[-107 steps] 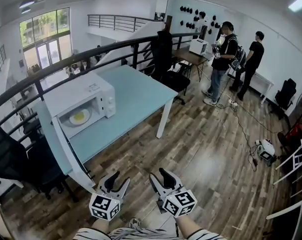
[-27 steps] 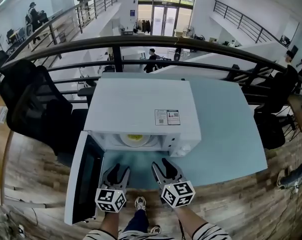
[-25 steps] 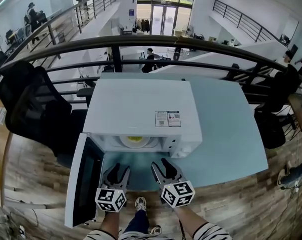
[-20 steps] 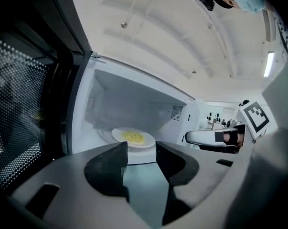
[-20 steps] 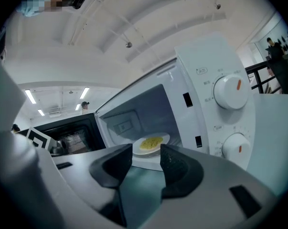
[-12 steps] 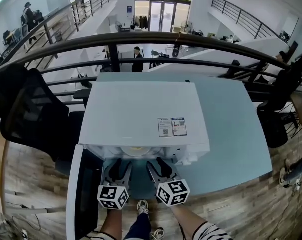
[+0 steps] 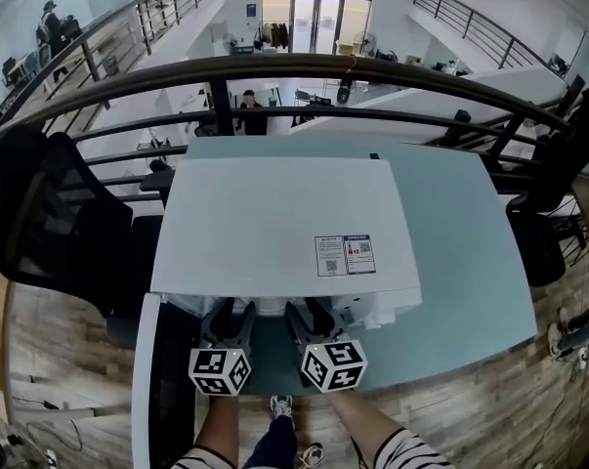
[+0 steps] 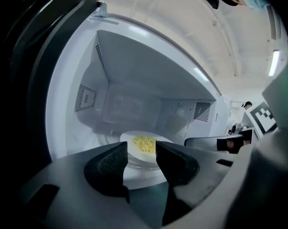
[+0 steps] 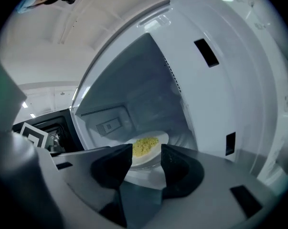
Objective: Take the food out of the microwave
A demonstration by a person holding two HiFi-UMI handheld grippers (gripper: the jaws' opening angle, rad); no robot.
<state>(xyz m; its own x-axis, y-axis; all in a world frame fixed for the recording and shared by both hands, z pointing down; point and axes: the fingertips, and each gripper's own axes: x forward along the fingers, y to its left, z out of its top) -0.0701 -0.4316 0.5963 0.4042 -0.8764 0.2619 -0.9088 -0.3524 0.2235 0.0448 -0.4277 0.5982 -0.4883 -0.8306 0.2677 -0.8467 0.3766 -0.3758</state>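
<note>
white and boxy, the smooth-sided microwave (image 7: 284, 228) sits on the pale blue tabletop (image 7: 470, 262), its dark-windowed door (image 7: 167, 389) swung open to the left. deep inside its cavity i see the round white plate (image 9: 163, 138), heaped with grainy yellow food (image 8: 144, 144). my left gripper (image 7: 233, 313) and right gripper (image 7: 307, 311) hover side by side at the cavity mouth, ribbed black jaws spread apart and grasping nothing.
</note>
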